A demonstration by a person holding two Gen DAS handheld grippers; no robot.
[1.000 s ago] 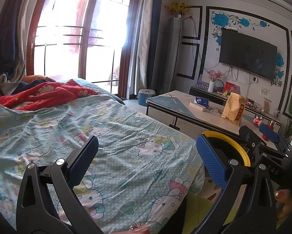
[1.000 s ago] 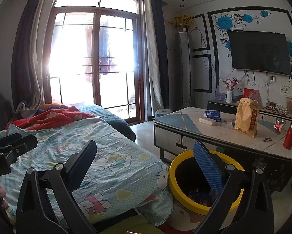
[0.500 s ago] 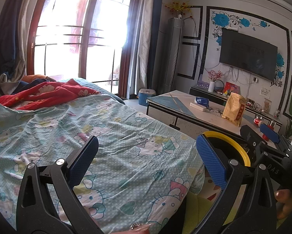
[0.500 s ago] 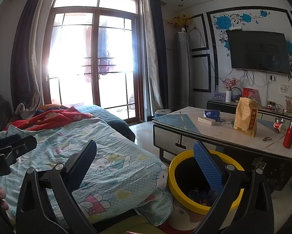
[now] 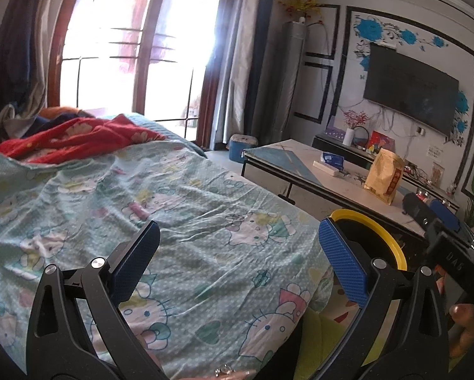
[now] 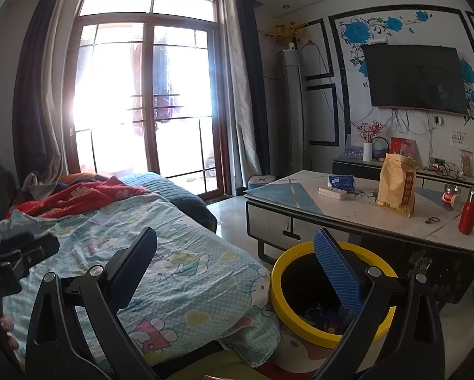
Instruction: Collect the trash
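Right wrist view showed my right fingers (image 6: 235, 261) spread wide, empty, above the yellow-rimmed bin (image 6: 279, 291), presumably seeking trash.

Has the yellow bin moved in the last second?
No. In the right view the yellow bin sits in the same spot beside the coffee table.

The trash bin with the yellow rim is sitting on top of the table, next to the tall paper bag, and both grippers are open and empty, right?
Not quite. The trash bin stands on the floor, between the bed and the table, as the right wrist view shows. The paper bag is on the table. The left gripper and right gripper are open and empty.
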